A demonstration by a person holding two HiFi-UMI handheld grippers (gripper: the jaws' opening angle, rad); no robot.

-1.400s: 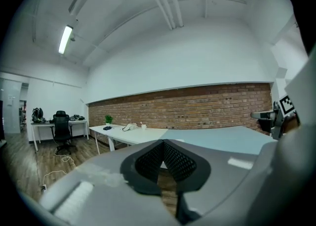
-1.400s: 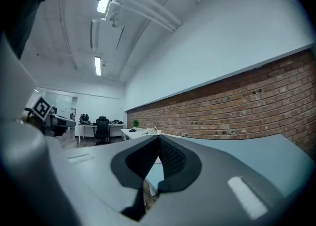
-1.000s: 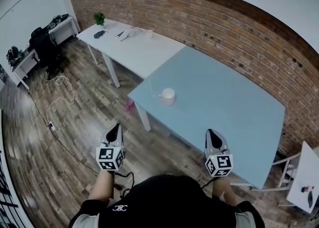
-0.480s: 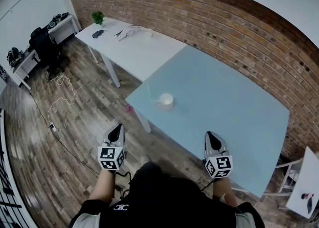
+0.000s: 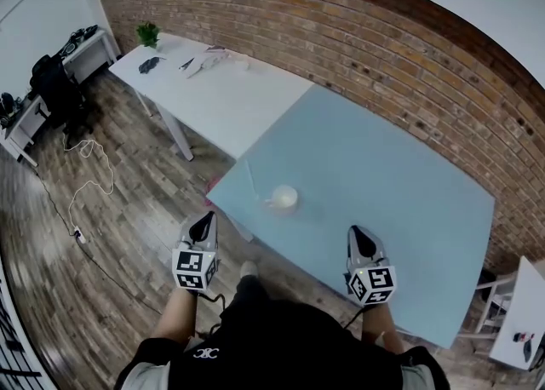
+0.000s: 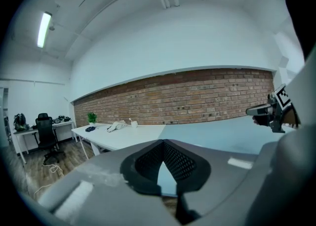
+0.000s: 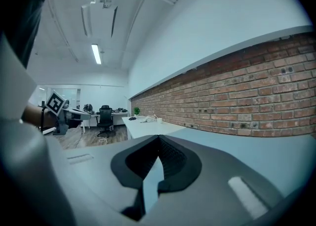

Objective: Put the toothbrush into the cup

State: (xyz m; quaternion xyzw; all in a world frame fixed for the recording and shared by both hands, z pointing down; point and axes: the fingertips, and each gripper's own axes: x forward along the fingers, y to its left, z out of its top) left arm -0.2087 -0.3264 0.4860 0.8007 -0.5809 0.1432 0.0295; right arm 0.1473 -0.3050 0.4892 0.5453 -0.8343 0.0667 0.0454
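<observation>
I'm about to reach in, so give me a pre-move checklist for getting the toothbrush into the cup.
1. Cup upright on the blue table: ok.
2. Toothbrush identified: cannot tell; it shows only as a thin pale streak beside the cup.
3. Left claw empty: ok, jaws together on nothing.
4. Right claw empty: ok, jaws together too.
5. A claw open for a grasp: not ok.

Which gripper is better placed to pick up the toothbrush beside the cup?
Left, probably. The toothbrush lies left of the cup, nearer the left gripper; the right gripper is farther off. Both have shut jaws.
</observation>
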